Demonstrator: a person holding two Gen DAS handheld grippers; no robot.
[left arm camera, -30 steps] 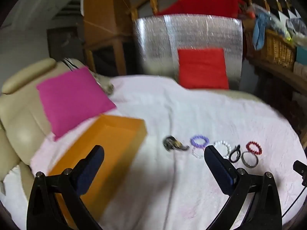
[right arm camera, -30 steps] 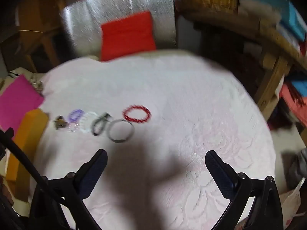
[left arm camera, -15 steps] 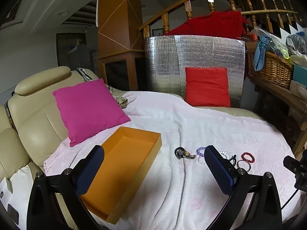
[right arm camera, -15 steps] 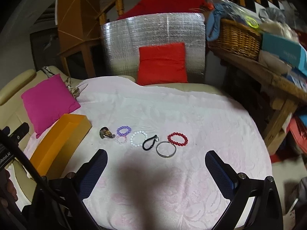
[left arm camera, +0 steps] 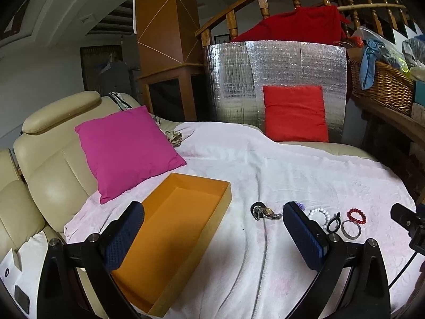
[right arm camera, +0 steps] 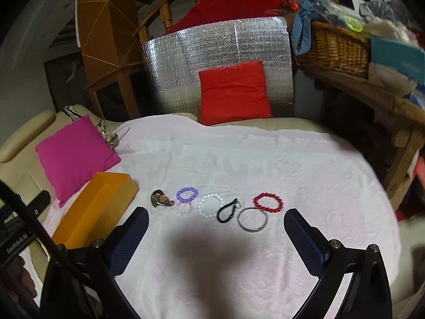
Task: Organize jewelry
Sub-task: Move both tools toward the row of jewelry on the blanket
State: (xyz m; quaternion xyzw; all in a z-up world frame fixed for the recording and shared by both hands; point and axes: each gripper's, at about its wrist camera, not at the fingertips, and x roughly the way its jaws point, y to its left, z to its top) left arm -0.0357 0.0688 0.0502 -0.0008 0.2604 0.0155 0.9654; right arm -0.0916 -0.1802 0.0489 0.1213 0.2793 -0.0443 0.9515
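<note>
I hold my left gripper (left arm camera: 212,239) and right gripper (right arm camera: 216,242) wide apart, both empty, fingers pointing toward twelve o'clock.

The setting is a home living room, indicated by a cream leather sofa (left arm camera: 50,164), throw pillows (left arm camera: 127,151), a wooden stair railing (left arm camera: 265,2), and a cluttered wicker basket (right arm camera: 334,47).

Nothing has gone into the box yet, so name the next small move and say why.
Probably lower the right gripper onto the silver bangle and close on its rim. Both grippers are open and empty, the orange box holds nothing, and every piece lies on the pink blanket. The bangle is the piece nearest the right gripper's open fingers; the red bead bracelet lies just behind it.
</note>
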